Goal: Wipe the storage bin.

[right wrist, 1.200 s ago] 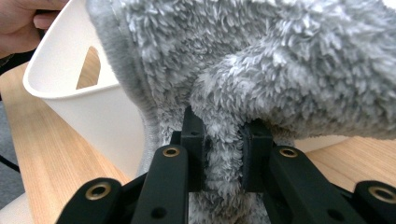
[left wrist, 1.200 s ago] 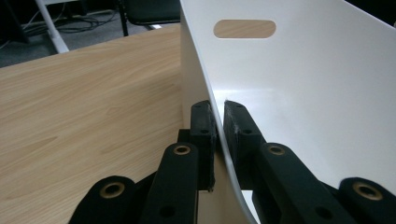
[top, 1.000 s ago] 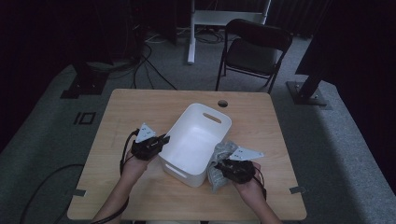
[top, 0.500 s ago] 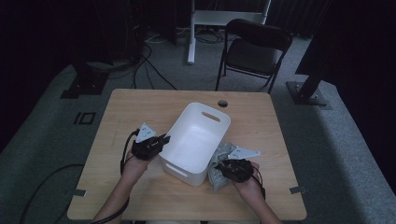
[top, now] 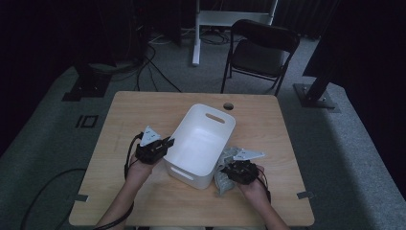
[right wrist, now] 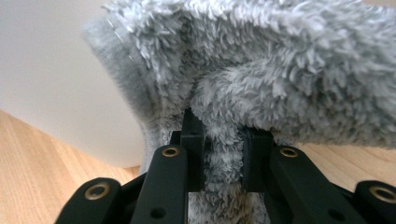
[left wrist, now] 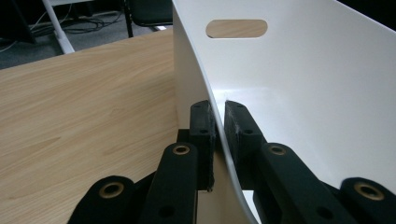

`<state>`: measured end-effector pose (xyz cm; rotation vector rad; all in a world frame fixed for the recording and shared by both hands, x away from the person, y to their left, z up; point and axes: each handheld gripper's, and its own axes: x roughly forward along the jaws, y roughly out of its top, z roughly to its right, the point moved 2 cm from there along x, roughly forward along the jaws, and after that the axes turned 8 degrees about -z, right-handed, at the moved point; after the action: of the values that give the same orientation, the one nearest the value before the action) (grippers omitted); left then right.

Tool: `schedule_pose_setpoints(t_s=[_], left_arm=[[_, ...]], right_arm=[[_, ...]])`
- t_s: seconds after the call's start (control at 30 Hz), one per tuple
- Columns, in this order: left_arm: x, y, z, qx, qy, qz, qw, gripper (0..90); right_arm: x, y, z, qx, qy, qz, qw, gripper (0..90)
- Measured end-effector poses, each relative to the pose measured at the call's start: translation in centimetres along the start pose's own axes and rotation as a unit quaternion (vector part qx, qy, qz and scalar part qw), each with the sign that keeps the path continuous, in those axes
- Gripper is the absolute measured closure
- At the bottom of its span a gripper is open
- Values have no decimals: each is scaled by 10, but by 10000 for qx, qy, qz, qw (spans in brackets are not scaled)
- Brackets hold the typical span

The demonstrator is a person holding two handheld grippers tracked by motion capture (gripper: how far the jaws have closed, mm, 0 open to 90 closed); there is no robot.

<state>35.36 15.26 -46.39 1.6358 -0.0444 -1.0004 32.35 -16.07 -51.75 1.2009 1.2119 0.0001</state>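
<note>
The left tongs (left wrist: 218, 122) clamp the wall of the white plastic basket (top: 206, 139), while the right tongs (right wrist: 223, 140) pinch the grey fluffy cloth (right wrist: 280, 70) beside it on the worktop (top: 143, 110).

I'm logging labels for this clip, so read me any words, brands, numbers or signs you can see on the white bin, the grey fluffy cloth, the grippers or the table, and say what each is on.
None to read: the white bin, grey fluffy cloth, left gripper, right gripper and table carry no visible lettering.
</note>
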Motion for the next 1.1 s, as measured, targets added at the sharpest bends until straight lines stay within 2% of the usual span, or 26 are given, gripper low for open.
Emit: schedule_pose_setpoints(t_s=[0.07, 0.17, 0.3, 0.53, 0.67, 0.77, 0.87, 1.0, 1.1], left_arm=[[0, 0, -1, 15, -26, -1, 10000, 820], [1, 0, -3, -72, -94, 8, 9999, 810], [1, 0, -2, -58, -24, -1, 10000, 810], [1, 0, -1, -163, 136, 31, 9998, 814], [1, 0, -2, -189, 132, 32, 9997, 815], [1, 0, -1, -207, 154, 38, 9997, 817], [1, 0, -1, -229, 158, 40, 9996, 817], [1, 0, -1, -231, 154, 41, 9996, 818], [1, 0, 0, -230, 125, 54, 9996, 819]], right_arm=[[3, -1, 2, 27, -10, -57, 10000, 754], [8, -3, 5, 78, -37, -140, 9999, 754], [17, -5, 9, 32, -155, -291, 9995, 754], [14, -5, 13, 183, -12, -331, 9993, 757], [0, -3, 11, 160, 98, -131, 9997, 757], [-19, 2, 5, 121, 228, 170, 9995, 757], [-39, 9, -6, 27, 390, 507, 9979, 757], [-47, 13, -20, -142, 468, 651, 9967, 757], [-43, 13, -25, -200, 366, 608, 9973, 757]])
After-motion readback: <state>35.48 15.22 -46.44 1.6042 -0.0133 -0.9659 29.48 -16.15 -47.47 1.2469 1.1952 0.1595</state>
